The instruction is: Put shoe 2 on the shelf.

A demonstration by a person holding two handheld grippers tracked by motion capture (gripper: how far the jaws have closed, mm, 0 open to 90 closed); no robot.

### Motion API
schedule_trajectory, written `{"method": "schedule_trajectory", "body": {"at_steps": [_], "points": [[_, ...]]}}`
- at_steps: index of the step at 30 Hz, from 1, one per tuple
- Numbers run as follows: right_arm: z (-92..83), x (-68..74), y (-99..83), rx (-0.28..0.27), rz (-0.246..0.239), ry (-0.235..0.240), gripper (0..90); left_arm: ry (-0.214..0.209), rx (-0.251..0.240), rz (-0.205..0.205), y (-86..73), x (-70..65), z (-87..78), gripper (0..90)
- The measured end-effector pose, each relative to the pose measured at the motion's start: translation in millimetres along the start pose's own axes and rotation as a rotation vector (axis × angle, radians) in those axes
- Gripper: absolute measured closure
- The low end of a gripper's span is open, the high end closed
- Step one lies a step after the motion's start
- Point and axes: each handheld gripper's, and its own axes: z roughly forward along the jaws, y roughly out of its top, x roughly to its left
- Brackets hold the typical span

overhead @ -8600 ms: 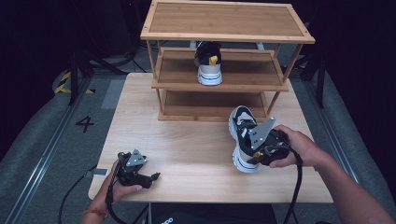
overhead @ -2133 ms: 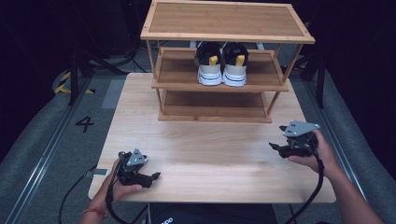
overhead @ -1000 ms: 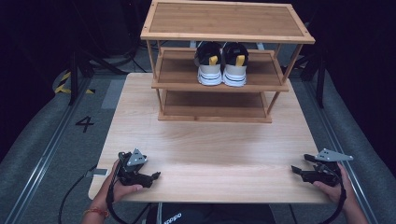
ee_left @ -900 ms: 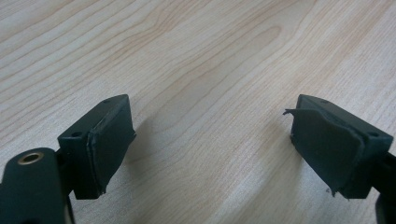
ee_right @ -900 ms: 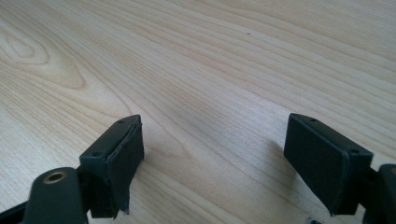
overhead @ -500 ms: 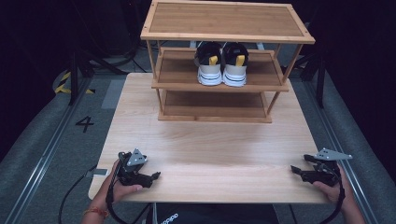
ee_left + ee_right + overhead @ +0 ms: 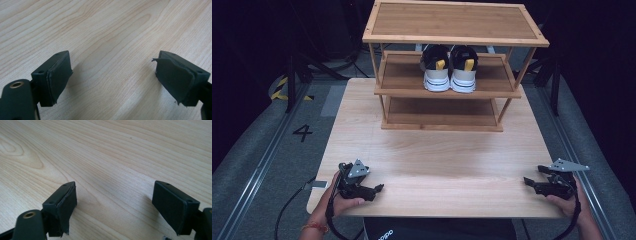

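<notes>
Near edge of bench: my L claw and R claw rest apart, holding nothing. Far: 2 shoes paired on rack mid shelf. Step looks finished; next move, likely none.

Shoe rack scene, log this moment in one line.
shoes: paired, middle shelf | left hand-held gripper: open, empty | right hand-held gripper: open, empty

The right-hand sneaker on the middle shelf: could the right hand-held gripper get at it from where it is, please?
Probably yes: the right hand-held gripper is open and empty, bare table lies between, and the right-hand sneaker sits heel-out at the rack's open front.
</notes>
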Motion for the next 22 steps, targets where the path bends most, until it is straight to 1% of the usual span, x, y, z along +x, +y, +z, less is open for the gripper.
{"method": "schedule_trajectory", "body": {"at_steps": [3, 4, 12, 13, 16, 22], "points": [[0.0, -0.1, 0.0, 0.000, 0.000, 0.000, 20.5, 0.000, 0.000, 0.000, 0.0, 0.0, 0.0, 13.9], [0.1, -0.3, 0.1, 0.000, 0.000, 0.000, 20.5, -0.004, -0.001, -0.009, -0.1, -0.4, 0.3, 14.0], [0.2, -0.5, 0.2, 0.000, 0.001, -0.001, 20.5, -0.002, 0.003, 0.002, 0.6, 0.5, 0.2, 14.1], [0.3, -0.5, 0.2, -0.001, 0.002, -0.001, 20.5, -0.005, 0.002, -0.005, 0.4, 0.1, 0.4, 14.1], [0.2, -0.6, 0.2, -0.001, 0.002, -0.002, 20.5, -0.005, 0.000, -0.010, 0.5, -0.3, 0.8, 14.1], [0.1, -1.0, 0.2, -0.002, 0.007, 0.001, 21.1, -0.001, -0.003, -0.009, 0.7, 0.5, 0.9, 15.1]]}}
